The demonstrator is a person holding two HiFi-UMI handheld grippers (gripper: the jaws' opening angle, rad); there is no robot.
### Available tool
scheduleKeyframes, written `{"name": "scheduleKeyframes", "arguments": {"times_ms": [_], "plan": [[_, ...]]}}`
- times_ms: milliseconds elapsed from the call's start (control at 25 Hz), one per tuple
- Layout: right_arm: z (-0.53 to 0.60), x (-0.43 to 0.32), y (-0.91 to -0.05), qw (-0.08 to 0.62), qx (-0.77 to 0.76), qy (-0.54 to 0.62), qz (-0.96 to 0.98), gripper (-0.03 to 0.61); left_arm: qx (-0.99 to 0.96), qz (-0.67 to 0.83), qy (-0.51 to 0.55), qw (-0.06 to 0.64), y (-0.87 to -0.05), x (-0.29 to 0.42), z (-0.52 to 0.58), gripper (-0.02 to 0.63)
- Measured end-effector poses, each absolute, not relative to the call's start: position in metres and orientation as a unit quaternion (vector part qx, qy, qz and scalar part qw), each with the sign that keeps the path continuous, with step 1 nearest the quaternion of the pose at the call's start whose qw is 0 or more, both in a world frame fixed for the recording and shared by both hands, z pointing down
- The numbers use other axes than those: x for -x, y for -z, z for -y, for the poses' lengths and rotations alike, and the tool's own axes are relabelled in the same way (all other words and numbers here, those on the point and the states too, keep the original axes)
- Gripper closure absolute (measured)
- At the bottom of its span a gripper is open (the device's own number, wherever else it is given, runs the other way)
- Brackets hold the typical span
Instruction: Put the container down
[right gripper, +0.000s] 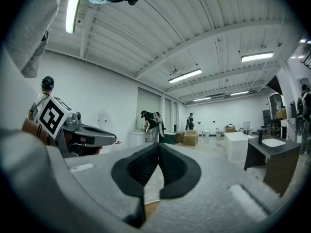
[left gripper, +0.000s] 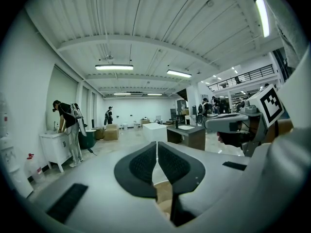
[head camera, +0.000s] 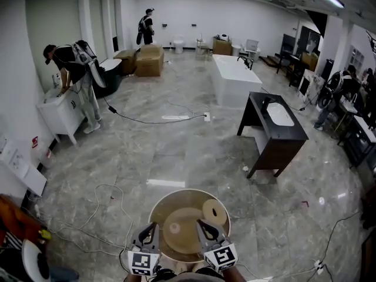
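A round tan container (head camera: 176, 194) hangs over the marble floor at the bottom middle of the head view. A flat tan disc (head camera: 178, 228) and a smaller round roll (head camera: 214, 211) lie inside it. My left gripper (head camera: 151, 229) is shut on the near rim at the left, and my right gripper (head camera: 203, 225) is shut on the near rim at the right. In the left gripper view the jaws of the left gripper (left gripper: 156, 155) meet, with tan rim (left gripper: 164, 192) below them. The right gripper (right gripper: 158, 155) looks the same in its own view, with a tan edge (right gripper: 150, 208) under the pads.
A dark vanity with a white basin (head camera: 276, 125) stands ahead at the right, with a white bathtub (head camera: 234, 81) behind it. Cables (head camera: 103, 213) trail over the floor at the left. A person (head camera: 79, 69) bends over a white cabinet at the far left. Cardboard boxes (head camera: 150, 60) sit at the back.
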State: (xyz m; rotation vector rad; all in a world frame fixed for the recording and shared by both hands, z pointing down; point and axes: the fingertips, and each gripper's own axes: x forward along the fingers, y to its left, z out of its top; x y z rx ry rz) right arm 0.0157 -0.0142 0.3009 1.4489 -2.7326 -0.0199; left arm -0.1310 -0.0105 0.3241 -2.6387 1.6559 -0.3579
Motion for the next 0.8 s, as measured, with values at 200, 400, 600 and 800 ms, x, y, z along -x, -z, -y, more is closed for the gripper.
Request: {"name": "scheduleKeyframes", "arguments": {"times_ms": [200,400,600,800], "plan": [[0.013,-0.012,-0.302,0.027,-0.47,0.016,0.882,0.58,0.844,-0.523,0.119,0.0,-0.328,0.13,0.011,0.588],[0.01,-0.012,-0.303,0.034,-0.469,0.006,0.883,0.58,0.845,-0.521,0.118,0.003,-0.329,0.129,0.008,0.588],[0.007,-0.008,-0.299,0.033,-0.471,0.004,0.882,0.58,0.846,-0.52,0.118,0.003,-0.326,0.132,0.005,0.588],[0.003,-0.01,-0.301,0.034,-0.471,0.007,0.881,0.58,0.847,-0.518,0.118,0.004,-0.327,0.13,0.001,0.588]]}}
